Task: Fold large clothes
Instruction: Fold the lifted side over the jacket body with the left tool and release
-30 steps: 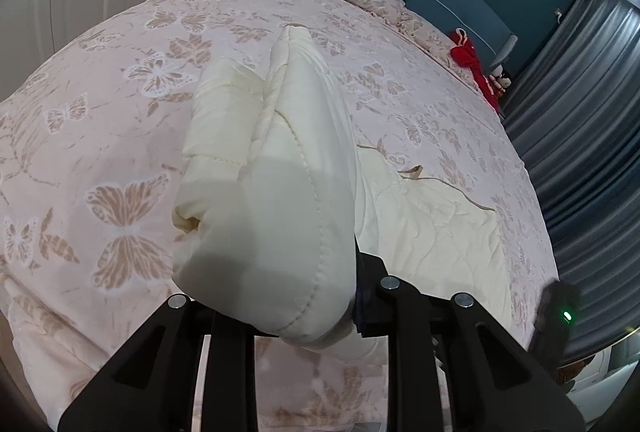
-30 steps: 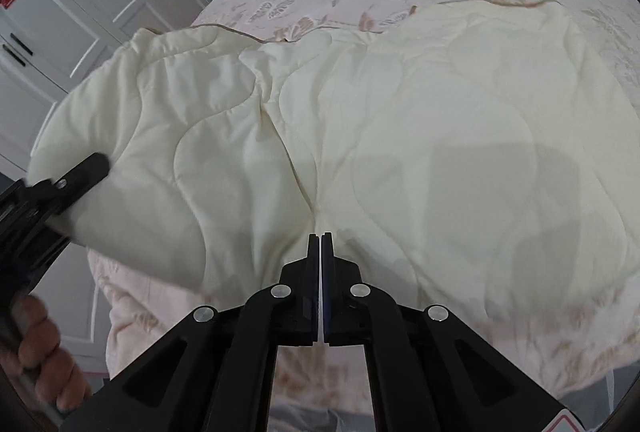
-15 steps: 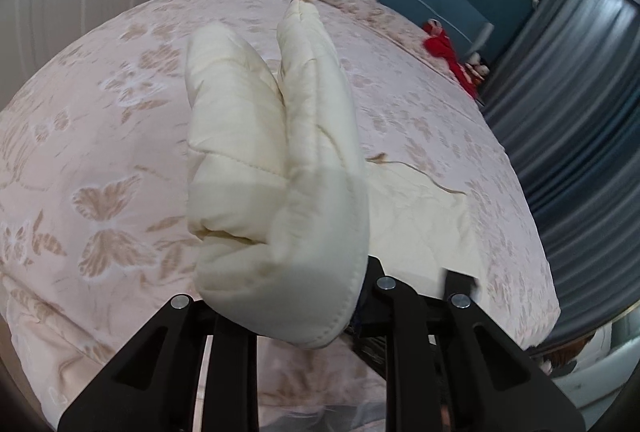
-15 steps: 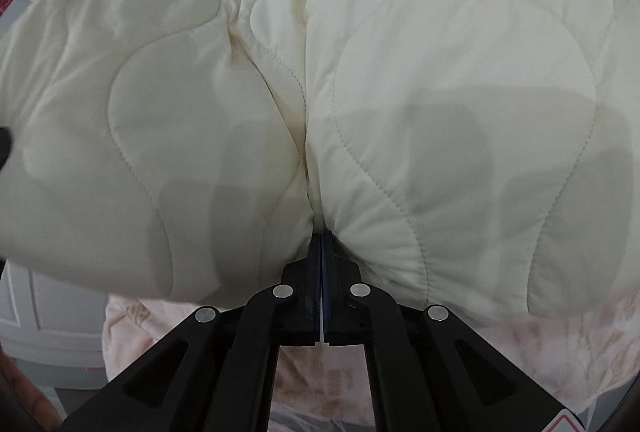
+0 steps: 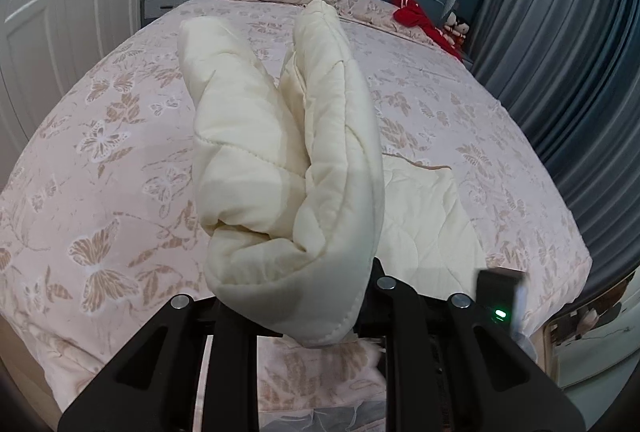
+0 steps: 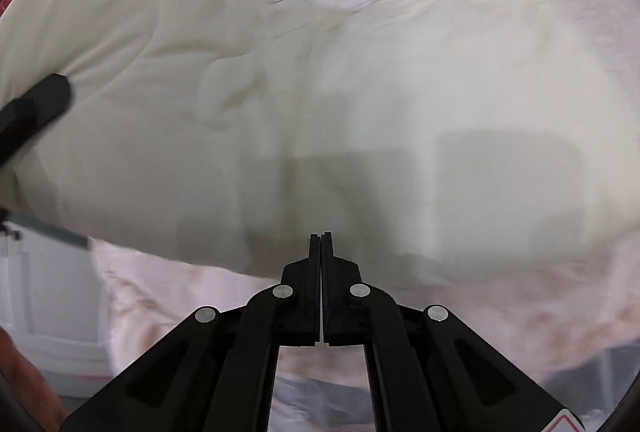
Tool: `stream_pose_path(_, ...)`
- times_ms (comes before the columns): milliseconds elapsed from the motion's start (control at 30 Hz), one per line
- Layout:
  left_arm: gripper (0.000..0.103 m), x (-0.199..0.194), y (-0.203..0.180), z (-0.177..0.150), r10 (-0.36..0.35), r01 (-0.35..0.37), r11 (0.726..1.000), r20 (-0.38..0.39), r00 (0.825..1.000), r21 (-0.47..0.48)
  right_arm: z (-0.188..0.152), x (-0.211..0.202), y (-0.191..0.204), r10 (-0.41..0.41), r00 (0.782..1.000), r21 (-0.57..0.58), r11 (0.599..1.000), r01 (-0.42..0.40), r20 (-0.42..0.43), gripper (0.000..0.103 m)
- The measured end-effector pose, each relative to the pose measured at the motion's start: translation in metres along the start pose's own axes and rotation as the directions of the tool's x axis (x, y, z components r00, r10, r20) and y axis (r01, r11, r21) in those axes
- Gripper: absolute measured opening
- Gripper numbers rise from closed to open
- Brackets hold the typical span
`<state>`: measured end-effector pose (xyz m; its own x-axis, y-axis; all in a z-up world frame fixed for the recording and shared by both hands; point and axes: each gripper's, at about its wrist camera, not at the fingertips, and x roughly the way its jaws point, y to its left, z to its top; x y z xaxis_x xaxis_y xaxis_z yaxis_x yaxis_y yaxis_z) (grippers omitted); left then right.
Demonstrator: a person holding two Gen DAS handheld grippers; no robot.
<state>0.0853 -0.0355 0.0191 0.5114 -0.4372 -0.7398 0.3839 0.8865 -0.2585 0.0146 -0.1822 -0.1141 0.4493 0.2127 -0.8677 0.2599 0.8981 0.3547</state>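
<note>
While the left gripper (image 5: 320,296) clamped a bunched quilt (image 5: 280,152) fold above the bed (image 5: 100,152), the right gripper (image 6: 321,244) sat pinched together at its near edge

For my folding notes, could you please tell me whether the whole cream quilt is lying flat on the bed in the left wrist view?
No: the cream quilt is bunched and lifted above the bed at the left gripper.
</note>
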Motion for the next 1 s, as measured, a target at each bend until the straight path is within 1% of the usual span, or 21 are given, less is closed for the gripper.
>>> stream_pose_path(33,0.019,0.001,-0.002,0.000,0.003,-0.003,1.000,-0.003,1.000,0.001,-0.002,0.001,-0.008,-0.033,0.999,0.004,0.999,0.033,-0.001,0.000)
stream_pose_path(67,0.019,0.001,-0.005,0.000,0.006,-0.006,1.000,-0.005,1.000,0.002,-0.004,0.007,-0.016,-0.040,0.999,0.021,0.999,0.041,-0.020,0.000)
stream_pose_path(133,0.019,0.002,-0.012,0.000,0.010,-0.010,1.000,-0.010,1.000,0.010,-0.005,0.024,-0.028,-0.009,0.998,0.069,0.998,0.014,-0.066,0.000)
stream_pose_path(200,0.019,0.003,-0.020,0.000,0.012,-0.012,1.000,-0.017,1.000,0.028,-0.009,0.046,-0.034,0.019,0.994,0.086,0.996,-0.009,-0.112,0.000)
stream_pose_path(300,0.019,0.004,-0.034,-0.001,0.010,-0.009,0.998,-0.025,1.000,0.062,-0.009,0.045,-0.042,0.032,0.995,0.075,0.997,-0.025,-0.094,0.000)
stream_pose_path(367,0.019,0.007,-0.044,-0.002,0.005,-0.003,0.997,-0.035,0.999,0.083,-0.011,0.031,-0.051,0.090,0.991,0.114,0.990,-0.078,-0.102,0.000)
stream_pose_path(400,0.019,0.009,-0.048,-0.002,0.003,0.000,0.996,-0.040,0.999,0.092,-0.012,0.023,-0.053,0.103,0.990,0.121,0.989,-0.091,-0.096,0.000)
stream_pose_path(433,0.019,0.011,-0.053,-0.002,0.002,0.002,0.995,-0.045,0.999,0.101,-0.015,0.005,-0.058,0.100,0.993,0.111,0.990,-0.092,-0.070,0.000)
stream_pose_path(533,0.019,0.022,-0.075,-0.004,-0.010,0.020,0.989,-0.070,0.997,0.144,-0.024,-0.045,-0.074,0.030,1.000,0.068,0.997,-0.030,0.001,0.000)
stream_pose_path(600,0.019,0.032,-0.089,-0.008,-0.028,0.043,0.986,-0.095,0.995,0.162,-0.029,-0.069,-0.088,0.001,1.000,0.069,0.998,-0.003,0.030,0.000)
stream_pose_path(633,0.019,0.037,-0.096,-0.010,-0.038,0.056,0.984,-0.110,0.993,0.169,-0.031,-0.082,-0.097,-0.016,0.999,0.080,0.997,0.013,0.045,0.004)
stream_pose_path(667,0.019,0.043,-0.103,-0.013,-0.047,0.069,0.982,-0.129,0.991,0.175,-0.033,-0.092,-0.106,-0.028,0.998,0.094,0.995,0.023,0.056,0.010)
stream_pose_path(800,0.019,0.074,-0.134,-0.030,-0.072,0.116,0.974,-0.217,0.974,0.196,-0.038,-0.116,-0.140,-0.068,0.995,0.153,0.987,0.056,0.077,0.010)
stream_pose_path(833,0.019,0.082,-0.140,-0.035,-0.073,0.122,0.972,-0.237,0.969,0.199,-0.042,-0.113,-0.139,-0.079,0.994,0.162,0.985,0.065,0.079,0.010)
stream_pose_path(867,0.019,0.091,-0.147,-0.040,-0.067,0.122,0.971,-0.254,0.965,0.207,-0.044,-0.115,-0.145,-0.088,0.993,0.171,0.983,0.073,0.078,0.010)
stream_pose_path(1000,0.019,0.109,-0.161,-0.054,-0.026,0.096,0.965,-0.271,0.962,0.246,-0.052,-0.114,-0.162,-0.092,0.993,0.214,0.974,0.075,0.070,0.010)
